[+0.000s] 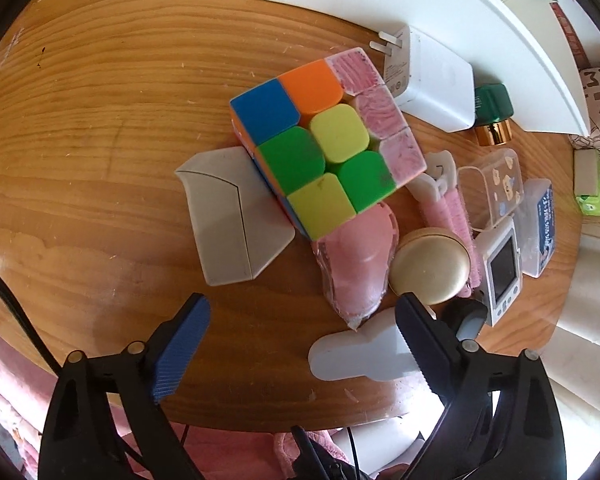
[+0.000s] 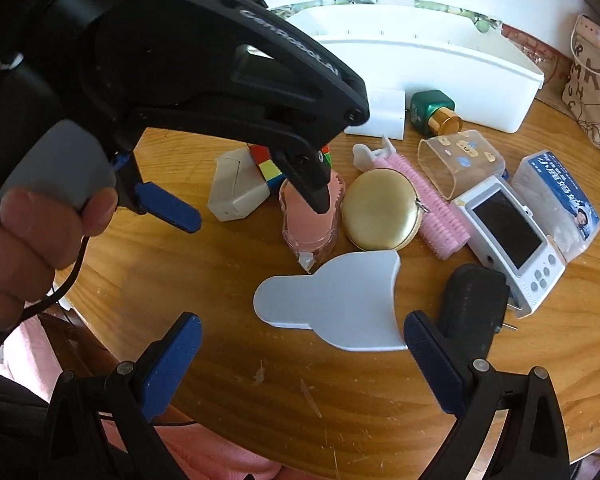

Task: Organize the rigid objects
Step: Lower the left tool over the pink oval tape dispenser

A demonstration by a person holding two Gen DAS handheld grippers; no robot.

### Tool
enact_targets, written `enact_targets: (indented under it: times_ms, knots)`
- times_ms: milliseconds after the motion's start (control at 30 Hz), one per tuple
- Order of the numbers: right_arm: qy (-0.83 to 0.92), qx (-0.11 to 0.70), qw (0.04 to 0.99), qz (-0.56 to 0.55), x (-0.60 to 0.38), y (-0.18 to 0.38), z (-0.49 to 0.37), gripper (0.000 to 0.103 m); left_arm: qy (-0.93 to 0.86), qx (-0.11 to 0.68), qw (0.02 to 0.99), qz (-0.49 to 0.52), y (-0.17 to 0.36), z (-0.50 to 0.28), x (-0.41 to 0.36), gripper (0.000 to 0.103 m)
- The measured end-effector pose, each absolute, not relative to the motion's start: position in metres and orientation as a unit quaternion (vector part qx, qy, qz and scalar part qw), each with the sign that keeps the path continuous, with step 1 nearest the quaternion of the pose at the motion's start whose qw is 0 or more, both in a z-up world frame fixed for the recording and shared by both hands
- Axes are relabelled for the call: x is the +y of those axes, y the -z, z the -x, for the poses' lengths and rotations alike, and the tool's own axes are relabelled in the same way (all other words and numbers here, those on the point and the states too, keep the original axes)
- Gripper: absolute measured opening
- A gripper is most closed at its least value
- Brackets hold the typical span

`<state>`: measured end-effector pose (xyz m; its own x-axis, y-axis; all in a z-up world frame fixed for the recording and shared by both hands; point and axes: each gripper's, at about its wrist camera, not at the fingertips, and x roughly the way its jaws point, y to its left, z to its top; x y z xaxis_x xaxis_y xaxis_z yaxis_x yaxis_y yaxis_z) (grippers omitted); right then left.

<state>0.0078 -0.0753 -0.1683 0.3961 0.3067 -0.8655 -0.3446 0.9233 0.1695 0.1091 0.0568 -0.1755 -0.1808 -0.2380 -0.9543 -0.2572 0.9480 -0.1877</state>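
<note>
Two pairs of tongs over a round wooden worktop (image 1: 100, 128), both wide apart and empty. Left tongs (image 2: 256, 216), seen from the right wrist, poised above the pink item in a clear sleeve (image 2: 310, 220), pads not touching it; likely the approach step of a pick, nothing gripped so far. Next move, by judgement: lower and centre on one piece, close, carry to the white bin (image 2: 440, 76) at the back. Going left to right through the clutter: white angular box (image 1: 228, 216), colour cube (image 1: 312, 148) propped on it, pink sleeve, gold round case (image 1: 428, 268), pink roller (image 2: 436, 216), small screen device (image 2: 508, 232). Right tongs (image 2: 300, 364) straddling the flat white scoop-shaped piece (image 2: 340, 300), apart from it. Bin's inside hidden; black object (image 2: 472, 304) beside the right pad hard to identify; charger (image 1: 436, 84) half covered by the cube.
</note>
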Motion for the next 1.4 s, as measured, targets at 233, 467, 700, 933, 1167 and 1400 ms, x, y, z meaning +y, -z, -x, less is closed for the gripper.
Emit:
enact_targets:
  times_ms: [233,467,700,933,1167,1400]
  knots:
    - [-0.186,0.515,0.836,0.033,-0.056,0.179,-0.006,0.098,-0.010,0.777,0.611,0.150,0.191,-0.123,0.055,0.091]
    - [-0.169,0.515,0.839,0.051,-0.037,0.183,-0.015,0.098,-0.009,0.782,0.605,0.149,0.205,-0.134,0.061,0.089]
    - [-0.156,0.523,0.837,0.050,-0.037,0.194,-0.021,0.098,0.000,0.777,0.612,0.146,0.205,-0.155,0.057,0.087]
    - [-0.135,0.520,0.842,0.057,-0.027,0.211,-0.034,0.093,0.016,0.774,0.611,0.165,0.197,-0.192,0.078,0.071]
    - [-0.106,0.517,0.846,0.075,-0.016,0.214,-0.038,0.086,0.065,0.774,0.590,0.220,0.197,-0.211,0.101,0.033]
    - [-0.087,0.528,0.841,0.073,-0.019,0.209,-0.046,0.086,0.093,0.772,0.586,0.226,0.197,-0.230,0.115,0.021]
